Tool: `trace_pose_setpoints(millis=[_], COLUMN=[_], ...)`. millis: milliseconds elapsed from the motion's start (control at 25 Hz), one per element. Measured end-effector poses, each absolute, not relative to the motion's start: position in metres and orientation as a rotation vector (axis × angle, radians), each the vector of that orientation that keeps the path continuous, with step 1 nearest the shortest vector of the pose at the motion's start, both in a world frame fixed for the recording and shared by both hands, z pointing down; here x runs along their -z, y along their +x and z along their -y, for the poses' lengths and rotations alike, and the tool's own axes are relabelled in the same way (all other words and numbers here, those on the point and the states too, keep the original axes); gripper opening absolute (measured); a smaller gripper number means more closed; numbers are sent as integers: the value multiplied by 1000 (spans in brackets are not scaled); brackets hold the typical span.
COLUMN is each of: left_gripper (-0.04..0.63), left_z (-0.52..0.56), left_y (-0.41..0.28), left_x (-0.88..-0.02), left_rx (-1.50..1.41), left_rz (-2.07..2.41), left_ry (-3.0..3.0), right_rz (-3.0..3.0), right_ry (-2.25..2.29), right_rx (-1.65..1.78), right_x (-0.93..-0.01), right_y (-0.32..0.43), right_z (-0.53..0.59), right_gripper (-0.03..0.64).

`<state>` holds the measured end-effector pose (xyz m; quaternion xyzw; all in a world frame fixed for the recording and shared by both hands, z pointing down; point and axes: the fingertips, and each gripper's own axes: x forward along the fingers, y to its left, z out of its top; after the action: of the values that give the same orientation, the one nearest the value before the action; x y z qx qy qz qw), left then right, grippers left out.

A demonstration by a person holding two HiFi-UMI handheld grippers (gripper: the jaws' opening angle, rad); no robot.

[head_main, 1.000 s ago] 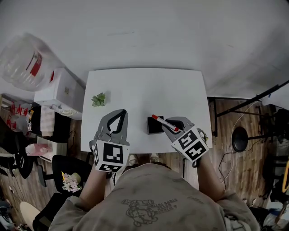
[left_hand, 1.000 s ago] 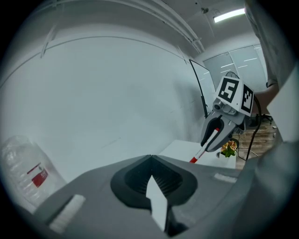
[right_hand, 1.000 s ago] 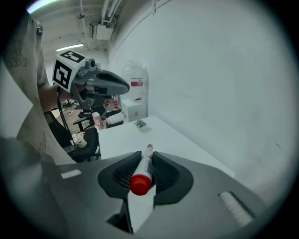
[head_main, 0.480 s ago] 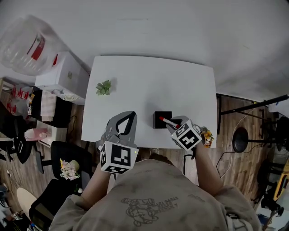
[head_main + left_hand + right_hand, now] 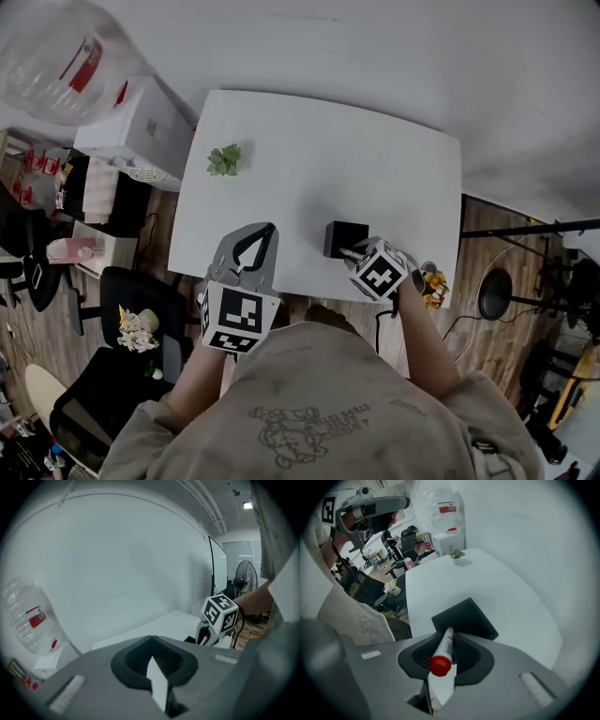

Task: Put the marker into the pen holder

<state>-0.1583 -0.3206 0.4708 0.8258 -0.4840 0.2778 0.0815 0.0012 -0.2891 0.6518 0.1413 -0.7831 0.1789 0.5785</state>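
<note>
Gripping 1 marker (image 5: 446,647) nr 1 pen holder (image 5: 471,617).

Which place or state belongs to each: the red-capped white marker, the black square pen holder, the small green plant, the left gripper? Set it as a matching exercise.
1. red-capped white marker
2. black square pen holder
3. small green plant
4. left gripper

A. jaws together, empty
B. near the white table's left edge
C. clamped in the right gripper
D. beneath the marker's tip

Pairs: 1-C, 2-D, 3-B, 4-A
</note>
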Motion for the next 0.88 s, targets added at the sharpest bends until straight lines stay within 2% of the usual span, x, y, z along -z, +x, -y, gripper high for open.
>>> trace_pose_setpoints(millis=[360, 520, 880], left_gripper=[0, 0, 0], left_z=[313, 313, 316], left_y=[-164, -161, -165], left_x=[-476, -475, -467], left_rx=[-837, -841, -841], left_rz=[1441, 1433, 1457], left_ry=[2458, 2471, 2498], right_rz=[1830, 1838, 1970], right_ry=[331, 366, 452], right_rx=[-441, -438, -391], right_x=[-653, -652, -600], right_y=[1, 3, -11], right_z=[290, 292, 298], right_gripper=[109, 158, 143])
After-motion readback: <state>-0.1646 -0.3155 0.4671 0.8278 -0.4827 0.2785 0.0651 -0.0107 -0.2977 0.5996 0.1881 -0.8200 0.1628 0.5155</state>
